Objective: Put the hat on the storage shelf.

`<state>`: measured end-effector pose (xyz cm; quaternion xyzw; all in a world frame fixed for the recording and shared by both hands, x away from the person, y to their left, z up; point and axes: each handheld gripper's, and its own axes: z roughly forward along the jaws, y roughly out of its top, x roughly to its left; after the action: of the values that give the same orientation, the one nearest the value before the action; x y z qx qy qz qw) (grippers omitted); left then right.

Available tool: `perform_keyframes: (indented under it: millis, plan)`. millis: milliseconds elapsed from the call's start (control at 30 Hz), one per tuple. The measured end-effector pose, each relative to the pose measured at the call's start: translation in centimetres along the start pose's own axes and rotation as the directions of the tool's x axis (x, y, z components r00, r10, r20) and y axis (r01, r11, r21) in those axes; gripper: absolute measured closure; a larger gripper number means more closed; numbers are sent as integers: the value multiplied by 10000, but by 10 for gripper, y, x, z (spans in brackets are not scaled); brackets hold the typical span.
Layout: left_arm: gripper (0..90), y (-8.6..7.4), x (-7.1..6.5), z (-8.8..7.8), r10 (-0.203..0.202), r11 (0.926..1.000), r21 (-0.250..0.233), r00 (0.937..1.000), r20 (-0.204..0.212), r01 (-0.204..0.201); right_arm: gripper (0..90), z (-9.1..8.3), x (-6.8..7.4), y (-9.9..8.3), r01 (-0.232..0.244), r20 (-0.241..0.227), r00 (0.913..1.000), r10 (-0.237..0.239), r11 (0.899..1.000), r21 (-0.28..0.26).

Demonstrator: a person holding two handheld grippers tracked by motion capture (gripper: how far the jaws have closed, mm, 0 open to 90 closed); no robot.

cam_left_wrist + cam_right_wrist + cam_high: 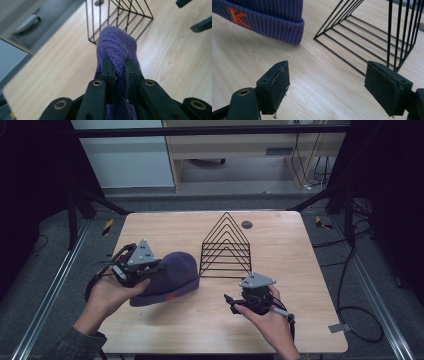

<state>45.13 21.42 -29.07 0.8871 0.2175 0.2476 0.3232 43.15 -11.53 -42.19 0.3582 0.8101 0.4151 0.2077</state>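
Note:
A purple knit beanie (170, 277) with an orange letter on its cuff lies on the wooden table (280, 245), left of centre. My left gripper (150, 270) is shut on a fold of the beanie (117, 47) at its left side; the knit is pinched between the two black jaws. My right gripper (231, 302) hovers low over the table's front right, open, with nothing between its pads (275, 86). In the right gripper view the beanie's cuff (269, 22) is ahead to the left and the black wire rack (372, 32) ahead to the right.
A black wire rack (226, 247) of triangular dividers stands at the table's middle, just right of the beanie. A small dark disc (246, 224) sits near the far edge. Bare wood lies along the front and right. Dark frame posts and cables surround the table.

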Motion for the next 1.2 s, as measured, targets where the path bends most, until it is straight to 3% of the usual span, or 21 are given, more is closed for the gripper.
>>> perform_keyframes:
  millis: [200, 333, 533, 600, 800, 1100, 1133, 1200]
  plan:
    - [805, 15, 16, -24, 174, 9984, -535, 9998, -1, -174, 179, -2, 6, 17, 251, -320, 9992, -259, 9994, -251]
    - [806, 24, 25, -30, 116, 9960, -892, 9999, 111, -105, 210, -2, 8, 30, 404, -410, 9983, -422, 9982, -447]
    - [805, 34, 28, -37, 461, 9940, -991, 9989, 36, -455, 268, 0, 12, 45, 787, -692, 9941, -834, 9946, -675]
    - [805, 35, 29, -39, 399, 9924, -1167, 9992, 93, -386, 285, 2, 13, 51, 849, -857, 9921, -912, 9936, -744]
    - [805, 35, 28, -43, 557, 9903, -1286, 9981, 253, -520, 279, 14, 17, 66, 1121, -1256, 9848, -1203, 9912, -708]
    - [805, 36, 25, -48, 775, 9865, -1489, 9956, 533, -688, 241, 35, 19, 79, 1182, -1992, 9720, -1249, 9920, -453]
    - [805, 36, 26, -46, 766, 9863, -1502, 9955, 563, -674, 266, 40, 17, 80, 1111, -2085, 9711, -1166, 9931, -378]
    - [805, 36, 28, -44, 731, 9877, -1426, 9957, 563, -644, 446, 51, 14, 83, 1308, -2653, 9555, -1294, 9913, -123]
